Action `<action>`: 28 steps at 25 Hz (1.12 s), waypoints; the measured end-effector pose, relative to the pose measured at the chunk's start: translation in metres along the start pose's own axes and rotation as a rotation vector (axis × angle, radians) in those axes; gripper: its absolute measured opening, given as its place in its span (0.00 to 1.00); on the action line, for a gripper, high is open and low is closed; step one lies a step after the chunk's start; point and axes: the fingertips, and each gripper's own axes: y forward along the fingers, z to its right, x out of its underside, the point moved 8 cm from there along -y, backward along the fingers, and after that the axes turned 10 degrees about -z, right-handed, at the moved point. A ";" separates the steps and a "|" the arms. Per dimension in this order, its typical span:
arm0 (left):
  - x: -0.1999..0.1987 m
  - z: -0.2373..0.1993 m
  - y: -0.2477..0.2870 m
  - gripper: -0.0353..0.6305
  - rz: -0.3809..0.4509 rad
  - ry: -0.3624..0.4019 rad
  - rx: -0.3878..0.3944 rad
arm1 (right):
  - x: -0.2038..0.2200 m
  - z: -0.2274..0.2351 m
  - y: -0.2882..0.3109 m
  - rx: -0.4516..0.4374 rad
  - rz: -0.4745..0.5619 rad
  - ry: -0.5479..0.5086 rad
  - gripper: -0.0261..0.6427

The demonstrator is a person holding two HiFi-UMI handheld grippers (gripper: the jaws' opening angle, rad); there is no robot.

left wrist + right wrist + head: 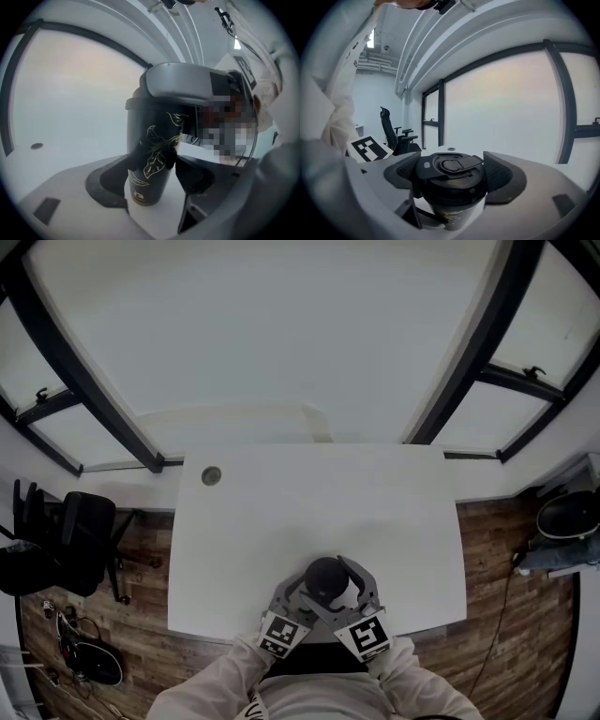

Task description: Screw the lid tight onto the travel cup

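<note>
1. Right up close, the person's pale sleeves [234, 681] came in from the bottom of the head view. A marker cube [281, 634] sat face-up on each gripper just past the cuffs.
2. The left gripper [152, 176] had its jaws set fairly wide and clamped on the body of the travel cup [150, 154]. A dark pad [115, 180] lay against each side of the black wall with its gold leaf print, in the lower half.
3. Up top, the right gripper [451, 174] was closed on the lid [450, 169]. Its ribbed pads [501, 174] sat against the black rim on both sides, and the flip tab on the lid faced up.
4. And the cup stood upright, its base flat on the table, its long axis vertical, and its mouth and lid pointing up. From the head view only the round black top showed. In the left gripper view its top sat a touch right of its base.
5. It stood on the white table [309, 512], close to the near edge, right in front of the person and about midway across.
6. Further back, a round grommet [211, 476] sat by the far left corner, well apart from the cup.
7. Beyond that, a black office chair [80, 540] stood left of the table on the wooden floor [497, 549]. Dark window frames [84, 390] closed off the far side.
</note>
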 end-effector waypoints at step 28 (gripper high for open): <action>-0.001 0.009 0.002 0.53 -0.011 -0.038 -0.106 | -0.030 0.010 -0.032 0.188 0.117 0.157 0.69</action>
